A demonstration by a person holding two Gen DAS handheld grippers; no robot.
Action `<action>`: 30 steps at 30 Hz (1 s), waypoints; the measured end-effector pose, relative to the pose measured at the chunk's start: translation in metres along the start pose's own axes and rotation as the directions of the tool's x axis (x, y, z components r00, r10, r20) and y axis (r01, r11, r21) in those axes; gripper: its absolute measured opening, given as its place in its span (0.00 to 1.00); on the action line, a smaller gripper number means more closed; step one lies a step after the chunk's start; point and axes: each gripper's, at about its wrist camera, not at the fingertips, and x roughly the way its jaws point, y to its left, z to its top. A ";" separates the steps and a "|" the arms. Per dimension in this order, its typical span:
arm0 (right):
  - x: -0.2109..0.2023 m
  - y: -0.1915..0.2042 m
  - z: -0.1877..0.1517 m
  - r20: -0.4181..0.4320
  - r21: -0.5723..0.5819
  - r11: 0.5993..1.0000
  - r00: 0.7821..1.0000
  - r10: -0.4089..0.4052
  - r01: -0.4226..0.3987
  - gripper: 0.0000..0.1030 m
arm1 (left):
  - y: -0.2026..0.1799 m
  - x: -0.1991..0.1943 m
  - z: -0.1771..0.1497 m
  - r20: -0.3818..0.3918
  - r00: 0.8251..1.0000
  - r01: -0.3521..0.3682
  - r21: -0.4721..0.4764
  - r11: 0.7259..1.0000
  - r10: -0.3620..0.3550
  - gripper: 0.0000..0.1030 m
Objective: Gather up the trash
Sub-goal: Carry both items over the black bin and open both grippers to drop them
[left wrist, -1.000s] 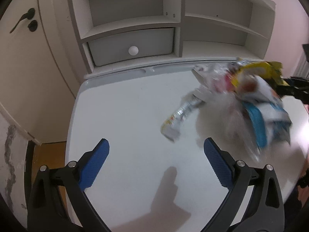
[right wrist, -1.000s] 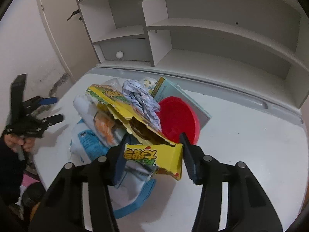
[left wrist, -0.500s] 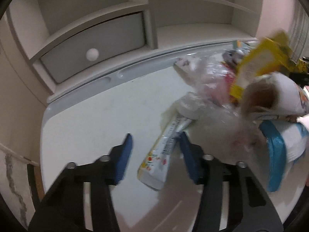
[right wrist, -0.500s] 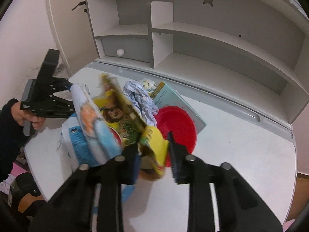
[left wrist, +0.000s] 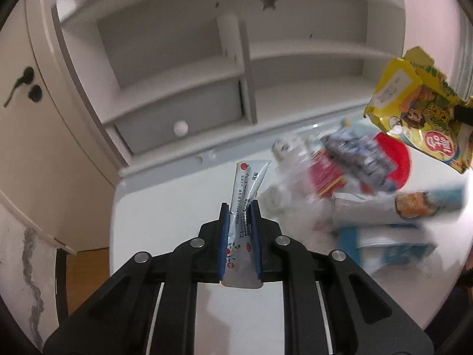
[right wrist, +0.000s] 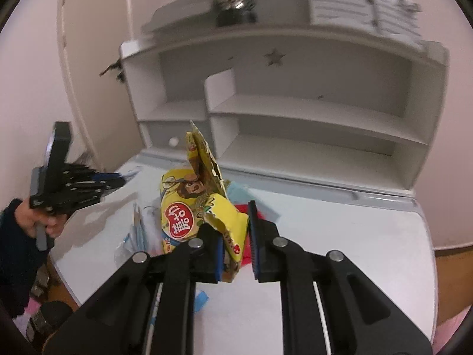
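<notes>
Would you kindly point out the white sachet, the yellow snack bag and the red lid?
white sachet (left wrist: 246, 198): left wrist view, printed middle above the fingers.
yellow snack bag (right wrist: 180, 207): right wrist view, printed front panel.
red lid (left wrist: 399, 159): left wrist view, exposed right rim.

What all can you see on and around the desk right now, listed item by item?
Silver sachet: one, white-silver with red print, clamped in the left claw.
Yellow snack bag: one, yellow with a red logo, clamped in the right claw, lifted off the desk.
Trash pile: several blurred wrappers, clear, blue and white, on the desk's right part.
Red disc: one, red, under the pile.
Desk: one, white.
Shelf unit: one, white, with a drawer, at the desk's back.
Door: one, cream, black handle, left.
Left claw: black, blue pads.
Right claw: black, blue pads.
Hand: one, dark sleeve.
</notes>
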 end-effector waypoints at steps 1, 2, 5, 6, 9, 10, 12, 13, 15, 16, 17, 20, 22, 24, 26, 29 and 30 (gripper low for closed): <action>-0.006 -0.006 -0.002 0.002 0.019 1.000 1.000 -0.011 0.011 0.14 | -0.006 -0.008 0.003 0.013 1.000 0.000 -0.004 1.000 0.000 0.13; -0.014 -0.016 -0.005 0.011 0.044 0.998 0.999 -0.034 0.033 0.14 | -0.013 -0.014 0.006 0.023 1.000 0.007 -0.006 1.000 -0.006 0.13; -0.039 -0.045 -0.019 0.026 0.100 0.991 0.996 -0.089 0.086 0.14 | -0.049 -0.035 0.016 0.059 0.997 0.050 0.000 0.999 -0.050 0.13; -0.048 -0.055 -0.026 0.030 0.123 0.988 0.994 -0.102 0.097 0.14 | -0.065 -0.042 0.020 0.073 0.994 0.075 0.014 0.997 -0.076 0.13; -0.089 -0.099 -0.060 0.038 0.221 0.962 0.984 -0.174 0.161 0.14 | -0.128 -0.059 0.029 0.100 0.979 0.169 0.088 0.982 -0.177 0.13; -0.102 -0.113 -0.072 0.037 0.253 0.950 0.979 -0.200 0.184 0.14 | -0.146 -0.060 0.032 0.103 0.973 0.197 0.110 0.974 -0.208 0.13; -0.137 -0.143 -0.103 0.030 0.323 0.911 0.960 -0.279 0.255 0.14 | -0.196 -0.065 0.037 0.100 0.950 0.277 0.164 0.947 -0.295 0.13; -0.154 -0.154 -0.118 0.026 0.351 0.891 0.948 -0.318 0.289 0.14 | -0.218 -0.064 0.040 0.094 0.939 0.309 0.185 0.933 -0.330 0.13; -0.190 -0.176 -0.152 0.008 0.404 0.839 0.916 -0.402 0.364 0.14 | -0.270 -0.067 0.041 0.080 0.907 0.384 0.244 0.891 -0.413 0.13; -0.210 -0.187 -0.172 -0.010 0.433 0.803 0.893 -0.450 0.409 0.14 | -0.301 -0.068 0.041 0.068 0.885 0.426 0.279 0.861 -0.460 0.13; -0.224 -0.195 -0.187 -0.026 0.453 0.776 0.876 -0.481 0.439 0.14 | -0.326 -0.069 0.040 0.055 0.867 0.457 0.307 0.834 -0.495 0.13; -0.272 -0.222 -0.252 -0.117 0.532 0.645 0.803 -0.585 0.548 0.14 | -0.422 -0.077 0.032 -0.007 0.790 0.562 0.408 0.720 -0.613 0.13; -0.291 -0.236 -0.288 -0.186 0.562 0.567 0.761 -0.622 0.602 0.14 | -0.478 -0.083 0.023 -0.058 0.737 0.618 0.461 0.636 -0.674 0.13; -0.307 -0.255 -0.334 -0.278 0.604 0.473 0.725 -0.630 0.642 0.14 | -0.531 -0.085 0.010 -0.107 0.693 0.652 0.514 0.557 -0.713 0.13; -0.313 -0.271 -0.375 -0.390 0.611 0.386 0.687 -0.613 0.692 0.14 | -0.587 -0.080 -0.008 -0.177 0.655 0.681 0.560 0.472 -0.735 0.13; -0.312 -0.291 -0.436 -0.517 0.626 0.291 0.664 -0.539 0.724 0.14 | -0.648 -0.060 -0.033 -0.282 0.628 0.712 0.584 0.390 -0.725 0.13; -0.311 -0.296 -0.453 -0.545 0.634 0.267 0.664 -0.511 0.726 0.14 | -0.667 -0.051 -0.043 -0.305 0.634 0.708 0.599 0.375 -0.711 0.13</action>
